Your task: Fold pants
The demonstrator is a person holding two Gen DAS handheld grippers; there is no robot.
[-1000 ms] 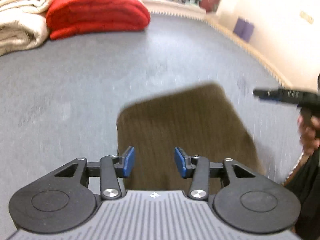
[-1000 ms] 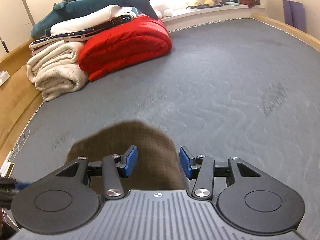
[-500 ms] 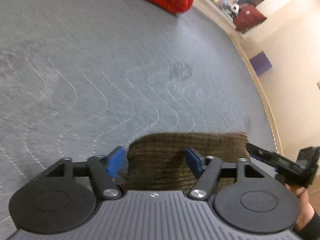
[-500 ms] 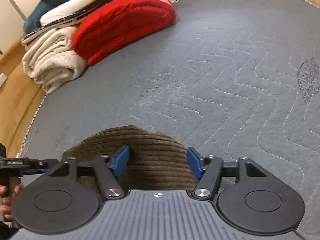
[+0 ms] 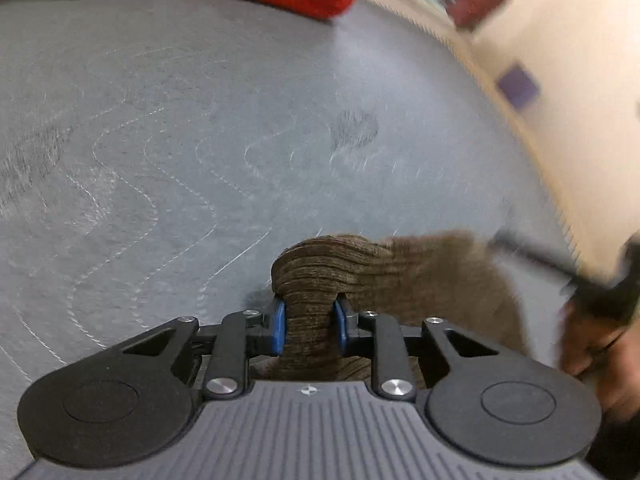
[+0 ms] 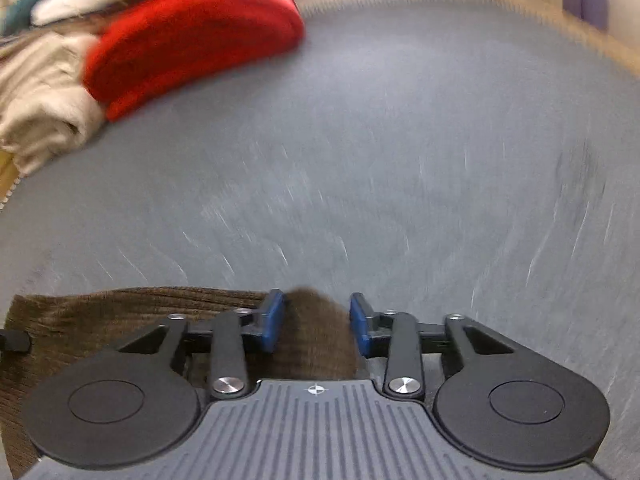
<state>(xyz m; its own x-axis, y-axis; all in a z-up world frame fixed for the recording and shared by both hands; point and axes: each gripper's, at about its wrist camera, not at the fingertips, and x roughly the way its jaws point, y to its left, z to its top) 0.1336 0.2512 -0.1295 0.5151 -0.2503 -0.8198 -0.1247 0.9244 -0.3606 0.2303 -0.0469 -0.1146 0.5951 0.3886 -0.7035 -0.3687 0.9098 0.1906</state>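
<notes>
The brown corduroy pants [image 5: 436, 280] lie folded on the grey quilted bedspread [image 5: 200, 140]. My left gripper [image 5: 308, 326] is shut on a bunched corner of the pants, and the fabric bulges up between the blue pads. In the right wrist view the pants [image 6: 120, 312] stretch to the left. My right gripper [image 6: 317, 322] has its blue pads close on either side of a fold of the pants; the view is blurred and I cannot tell whether they grip it. The right gripper and the hand holding it [image 5: 592, 320] show blurred at the right of the left wrist view.
A red folded blanket [image 6: 192, 36] and a cream blanket [image 6: 36, 100] are stacked at the far left of the bed [image 6: 400, 140]. A wooden bed edge [image 5: 520, 128] and a cream wall [image 5: 580, 80] with a purple object [image 5: 518, 84] run along the right.
Both grippers have narrowed around the near edge of the pants. The left one has closed on a corner and bunched it up. Both views are blurred by motion.
</notes>
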